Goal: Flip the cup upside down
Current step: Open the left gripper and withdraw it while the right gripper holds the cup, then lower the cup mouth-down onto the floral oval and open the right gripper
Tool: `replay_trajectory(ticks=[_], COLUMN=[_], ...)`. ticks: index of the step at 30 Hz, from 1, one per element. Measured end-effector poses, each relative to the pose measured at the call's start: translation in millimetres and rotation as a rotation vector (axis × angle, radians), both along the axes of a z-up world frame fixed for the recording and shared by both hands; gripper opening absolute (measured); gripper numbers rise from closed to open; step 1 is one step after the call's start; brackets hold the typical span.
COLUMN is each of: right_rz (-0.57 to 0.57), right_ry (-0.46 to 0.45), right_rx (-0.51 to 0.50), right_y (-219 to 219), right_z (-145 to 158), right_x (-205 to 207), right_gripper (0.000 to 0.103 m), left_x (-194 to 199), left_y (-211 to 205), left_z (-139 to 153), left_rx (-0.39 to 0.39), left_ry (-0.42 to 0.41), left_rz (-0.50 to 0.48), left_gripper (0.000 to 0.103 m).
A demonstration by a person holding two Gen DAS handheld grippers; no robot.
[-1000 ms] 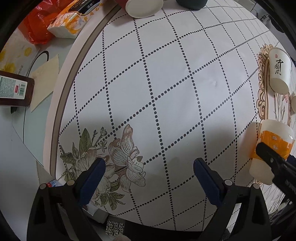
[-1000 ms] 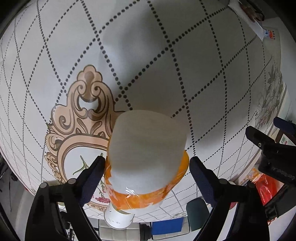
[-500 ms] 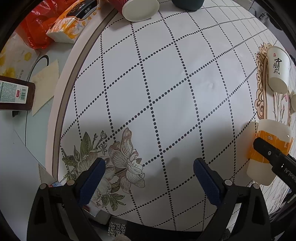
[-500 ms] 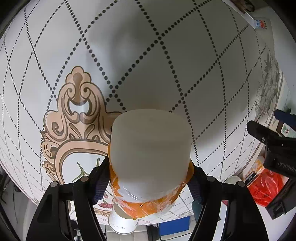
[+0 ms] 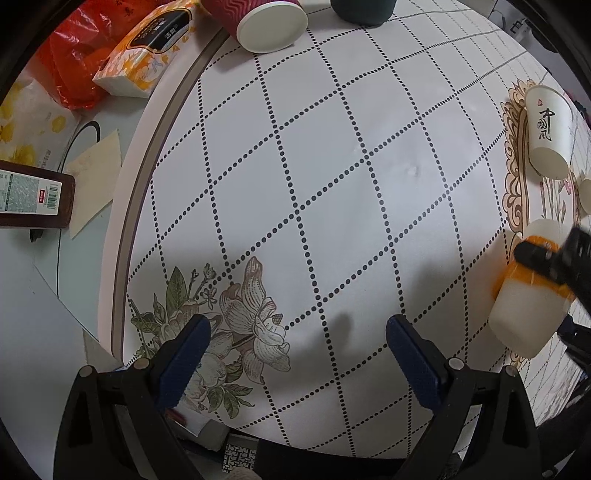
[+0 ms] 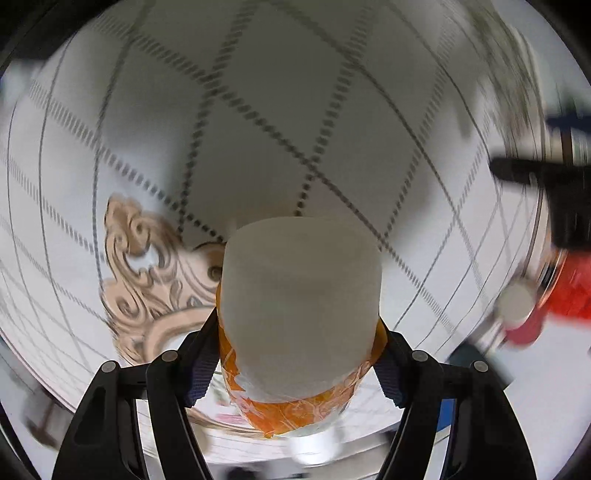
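Note:
A white cup with an orange band [image 6: 301,317] fills the lower middle of the right wrist view. My right gripper [image 6: 301,362] is shut on the cup at the orange band, with a dark pad on each side. The view is blurred by motion. In the left wrist view the same cup [image 5: 528,306] is at the right edge, tilted, with the right gripper's black finger [image 5: 546,258] across it. My left gripper [image 5: 295,354] is open and empty over the flower print on the tablecloth [image 5: 332,184].
A white paper cup with black characters [image 5: 548,136] lies on its side at the far right. A red cup with a white base [image 5: 266,22], a dark cup [image 5: 362,9], a tissue pack [image 5: 147,48], a red bag [image 5: 70,55] and a brown box [image 5: 33,199] lie along the far and left edges.
My right gripper closed on the orange-banded cup and has lifted and tilted it; the right view is now blurred. My left gripper stayed open and drifted slightly.

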State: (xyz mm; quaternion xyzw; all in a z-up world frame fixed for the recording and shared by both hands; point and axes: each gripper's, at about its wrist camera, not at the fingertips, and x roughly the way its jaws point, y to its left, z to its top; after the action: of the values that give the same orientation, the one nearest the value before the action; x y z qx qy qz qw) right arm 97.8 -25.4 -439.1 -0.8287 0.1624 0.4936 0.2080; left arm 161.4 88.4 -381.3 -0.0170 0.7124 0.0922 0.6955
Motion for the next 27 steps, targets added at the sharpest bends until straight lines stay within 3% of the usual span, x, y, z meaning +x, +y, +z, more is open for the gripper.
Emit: replay_trajectory(ticks=[14, 20, 27], right_rz=[-0.818, -1.196, -1.531], right_ry=[0.116, 0.202, 0.277], right_rx=[0.014, -0.018, -0.032], right_y=[25, 5, -26], right_z=[3, 0, -4], right_x=[49, 70, 74], right_gripper=[0.074, 0.074, 0.074], left_x=[-3, -2, -6], left_y=[-19, -31, -38], left_z=[14, 19, 21], left_rx=[0.004, 0.006, 0.008], left_ry=[-0.017, -0.02, -0.024], left_rz=[-0.06, -0.083, -0.103], left_gripper=[0.097, 0.097, 0.097])
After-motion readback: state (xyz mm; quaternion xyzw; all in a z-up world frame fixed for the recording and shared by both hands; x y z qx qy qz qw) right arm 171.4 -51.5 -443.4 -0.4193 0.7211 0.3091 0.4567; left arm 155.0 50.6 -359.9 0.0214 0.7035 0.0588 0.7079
